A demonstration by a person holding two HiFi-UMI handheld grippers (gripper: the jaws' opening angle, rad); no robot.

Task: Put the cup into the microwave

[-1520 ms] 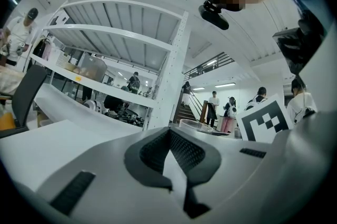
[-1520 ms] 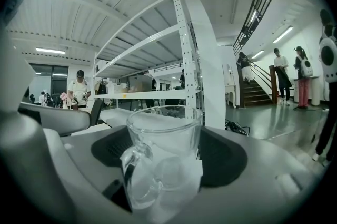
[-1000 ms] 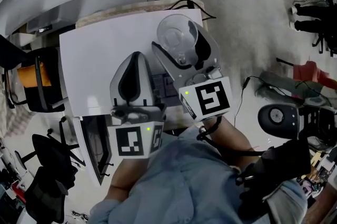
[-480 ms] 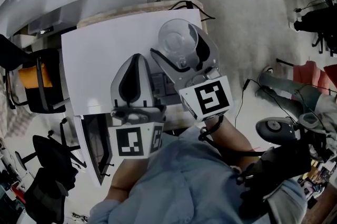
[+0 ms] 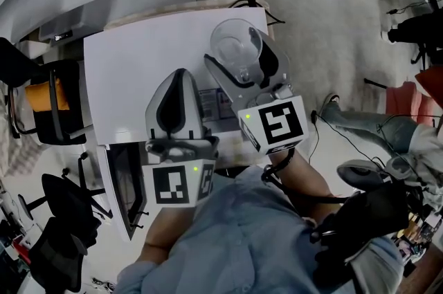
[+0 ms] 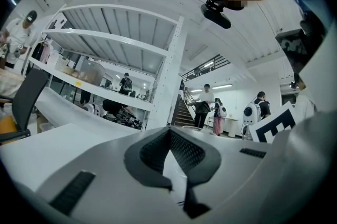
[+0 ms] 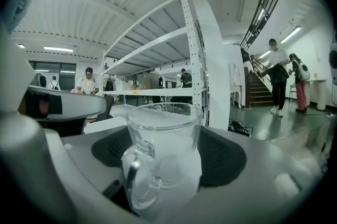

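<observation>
Over the white microwave [image 5: 131, 78], the right gripper [image 5: 239, 57], jaws just closing, pinches a clear glass cup [image 7: 164, 154]; the open door [image 5: 124, 192] lies left, nearer the pressed-together, empty left gripper [image 5: 178, 75].

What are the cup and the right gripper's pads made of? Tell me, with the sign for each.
Cup: clear glass by the look, smooth and glossy. The background shows through it, and its rim and handle catch highlights. Clear plastic is not ruled out.
Pads: black, matt and finely textured, probably rubber or a similar soft grip material.
</observation>
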